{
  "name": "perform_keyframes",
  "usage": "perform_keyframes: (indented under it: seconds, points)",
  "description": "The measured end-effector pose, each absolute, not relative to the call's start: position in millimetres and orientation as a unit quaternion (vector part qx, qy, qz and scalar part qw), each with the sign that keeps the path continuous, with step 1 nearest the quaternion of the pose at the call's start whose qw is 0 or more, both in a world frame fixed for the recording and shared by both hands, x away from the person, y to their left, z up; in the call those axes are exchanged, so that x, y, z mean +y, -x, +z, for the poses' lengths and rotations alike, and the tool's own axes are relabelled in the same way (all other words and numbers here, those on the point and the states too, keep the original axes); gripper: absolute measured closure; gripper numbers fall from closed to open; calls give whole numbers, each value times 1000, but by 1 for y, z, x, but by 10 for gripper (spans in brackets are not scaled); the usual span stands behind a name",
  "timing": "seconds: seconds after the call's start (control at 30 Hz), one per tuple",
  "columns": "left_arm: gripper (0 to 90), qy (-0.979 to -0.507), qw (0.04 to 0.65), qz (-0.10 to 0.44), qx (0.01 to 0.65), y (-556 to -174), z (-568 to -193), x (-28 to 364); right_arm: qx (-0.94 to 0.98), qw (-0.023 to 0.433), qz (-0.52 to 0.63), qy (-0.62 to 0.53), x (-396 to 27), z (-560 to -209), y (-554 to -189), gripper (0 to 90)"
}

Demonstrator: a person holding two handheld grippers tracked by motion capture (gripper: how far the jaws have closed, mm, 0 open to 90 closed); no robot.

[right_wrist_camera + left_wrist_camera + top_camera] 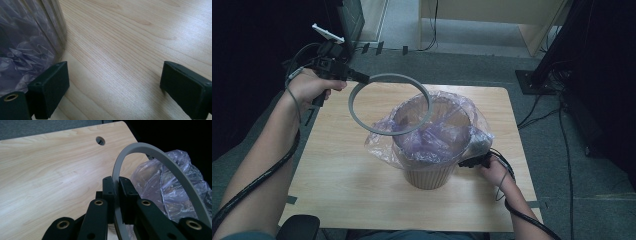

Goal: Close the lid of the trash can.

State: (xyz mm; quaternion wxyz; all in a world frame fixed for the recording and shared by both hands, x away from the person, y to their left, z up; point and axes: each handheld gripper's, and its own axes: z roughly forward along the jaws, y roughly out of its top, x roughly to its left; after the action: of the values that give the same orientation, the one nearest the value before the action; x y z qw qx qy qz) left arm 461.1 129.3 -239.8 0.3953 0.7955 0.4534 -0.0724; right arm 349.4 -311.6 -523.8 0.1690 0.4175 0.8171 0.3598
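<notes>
While the grey ring (389, 104) hung in the upper middle of the high view, it looked like a thin, flat plastic hoop, plain and unbroken. At its upper-left edge the left gripper (362, 77) had its jaws pressed together on the band, pinching it (116, 192). Tilted, the ring sloped from there down to the right, its lower arc over the mouth of the bag-lined bin (432, 175). Beside the bin's right wall the right gripper (474, 161) stood spread, holding nothing above the table (342, 175).
</notes>
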Motion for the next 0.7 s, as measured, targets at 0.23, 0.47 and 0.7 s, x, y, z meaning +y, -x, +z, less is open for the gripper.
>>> perform_keyframes:
  seconds: [0.23,0.47,0.7]
  points:
    - [842,-801,397,-80,441,-461,-243,114,817,169,360,-418,-312,-524,-349,81]
    - [842,-809,399,-87,424,-458,-242,99,817,169,360,-418,-312,-524,-349,81]
    - [842,-817,396,-90,409,-454,-243,86,817,169,360,-418,-312,-524,-349,81]
